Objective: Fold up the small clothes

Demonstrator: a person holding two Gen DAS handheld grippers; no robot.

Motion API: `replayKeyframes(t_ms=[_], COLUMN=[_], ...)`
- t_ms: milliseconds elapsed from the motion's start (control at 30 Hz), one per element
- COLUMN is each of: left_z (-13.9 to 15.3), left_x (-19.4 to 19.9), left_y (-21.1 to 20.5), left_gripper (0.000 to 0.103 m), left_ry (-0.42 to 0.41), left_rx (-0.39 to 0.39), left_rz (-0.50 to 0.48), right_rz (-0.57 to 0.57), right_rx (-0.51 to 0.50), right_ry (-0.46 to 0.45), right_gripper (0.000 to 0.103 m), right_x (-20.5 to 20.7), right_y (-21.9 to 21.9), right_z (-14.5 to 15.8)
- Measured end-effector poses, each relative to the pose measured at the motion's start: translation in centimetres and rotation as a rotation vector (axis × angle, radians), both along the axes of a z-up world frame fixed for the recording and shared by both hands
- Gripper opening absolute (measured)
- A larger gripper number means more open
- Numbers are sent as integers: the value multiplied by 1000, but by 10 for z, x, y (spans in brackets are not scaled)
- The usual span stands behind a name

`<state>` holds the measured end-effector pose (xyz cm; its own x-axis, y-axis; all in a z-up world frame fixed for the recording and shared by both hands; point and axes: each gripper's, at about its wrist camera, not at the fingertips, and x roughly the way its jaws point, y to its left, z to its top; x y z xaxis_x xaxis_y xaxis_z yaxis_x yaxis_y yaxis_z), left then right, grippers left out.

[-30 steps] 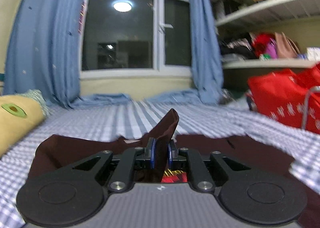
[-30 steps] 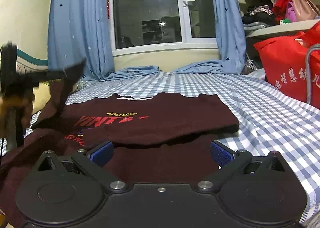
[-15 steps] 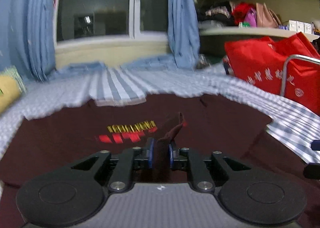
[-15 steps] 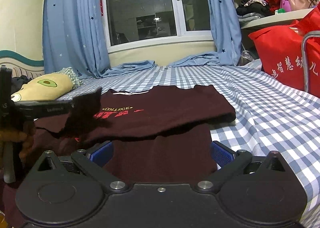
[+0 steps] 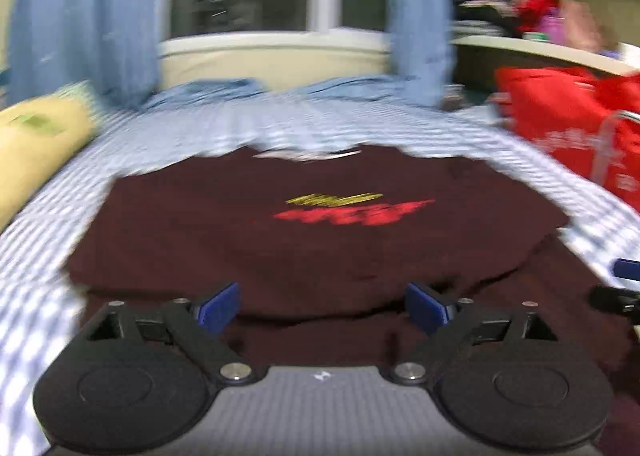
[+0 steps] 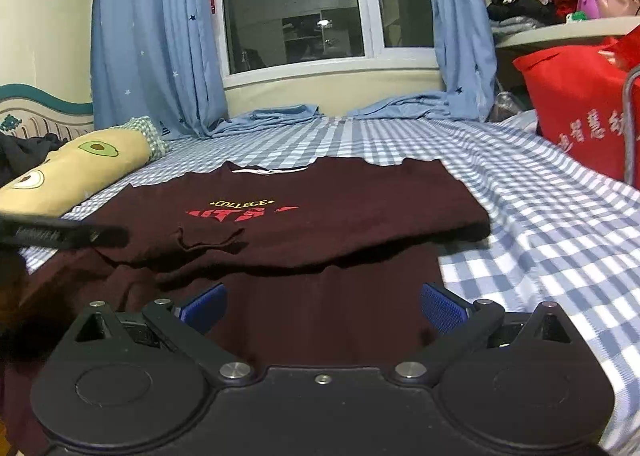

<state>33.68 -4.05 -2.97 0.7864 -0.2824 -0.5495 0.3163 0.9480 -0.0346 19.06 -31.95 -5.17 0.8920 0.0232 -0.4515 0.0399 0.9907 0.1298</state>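
maroon t-shirt (image 6: 320, 224) flat on checked bedsheet (image 6: 540, 216), left gripper (image 5: 322, 306) jaws just sprung apart, right gripper (image 6: 322, 306) jaws apart, both empty

T-shirt (image 6: 320, 224): maroon, red-yellow print | bedsheet (image 6: 540, 216): blue-white check | curtains (image 6: 152, 36): blue, starred | bag (image 6: 576, 112): red

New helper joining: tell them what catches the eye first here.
A maroon T-shirt with red and yellow lettering lies partly folded mid-bed on the blue checked sheet. A bright red bag stands at the right, and an avocado-print pillow lies at the left.
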Motion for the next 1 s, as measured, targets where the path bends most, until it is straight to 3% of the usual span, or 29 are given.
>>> replayKeyframes(t_ms=[133, 233, 367, 500, 567, 667, 1000], left_z=[-2, 0, -3, -21, -31, -37, -28], left_x=[30, 58, 106, 147, 154, 152, 113], left_y=[53, 91, 126, 150, 157, 167, 167], left_gripper=[98, 101, 102, 102, 103, 103, 102], left_ry=[64, 43, 27, 93, 126, 138, 138], left_rx=[-21, -54, -32, 10, 18, -36, -63], left_rz=[268, 397, 497, 581, 601, 591, 574], right_rz=[53, 78, 171, 207, 211, 214, 175], right_rx=[-16, -48, -33, -62, -108, -138, -156], right_ry=[39, 39, 62, 85, 116, 150, 114], right_gripper=[103, 103, 103, 103, 103, 103, 103], right_x=[37, 68, 106, 121, 124, 123, 77], right_y=[15, 32, 54, 74, 81, 85, 62], right_z=[7, 12, 9, 1, -7, -16, -15])
